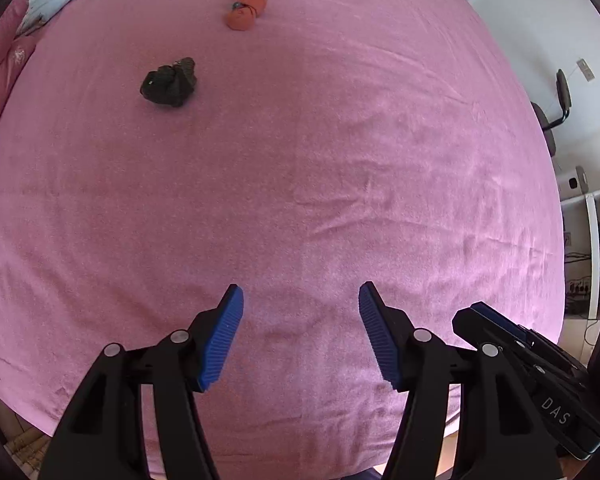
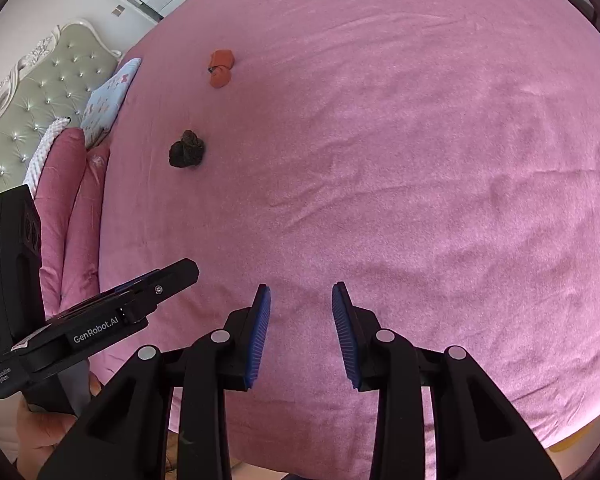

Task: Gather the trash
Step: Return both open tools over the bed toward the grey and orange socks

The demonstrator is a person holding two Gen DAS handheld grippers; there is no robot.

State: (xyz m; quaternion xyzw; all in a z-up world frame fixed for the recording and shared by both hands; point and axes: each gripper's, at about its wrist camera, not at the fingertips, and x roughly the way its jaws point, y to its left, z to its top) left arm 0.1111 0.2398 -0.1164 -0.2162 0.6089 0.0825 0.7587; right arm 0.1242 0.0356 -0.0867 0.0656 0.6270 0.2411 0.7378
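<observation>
A crumpled black wad (image 1: 169,82) and an orange wad (image 1: 245,10) tied in the middle lie apart on the pink bed cover (image 1: 340,160), far from both grippers. They also show in the right wrist view as the black wad (image 2: 187,149) and the orange wad (image 2: 221,68). My left gripper (image 1: 301,300) is open and empty above the near part of the bed. My right gripper (image 2: 301,300) is open and empty too, beside the left one. The right gripper's body (image 1: 532,372) shows at lower right of the left wrist view; the left gripper's body (image 2: 100,316) shows at lower left of the right wrist view.
A tufted green headboard (image 2: 28,112), pink pillows (image 2: 68,208) and a light blue pillow (image 2: 108,100) stand at the bed's left side. A chair (image 1: 556,116) and shelving (image 1: 588,248) stand past the bed's right edge.
</observation>
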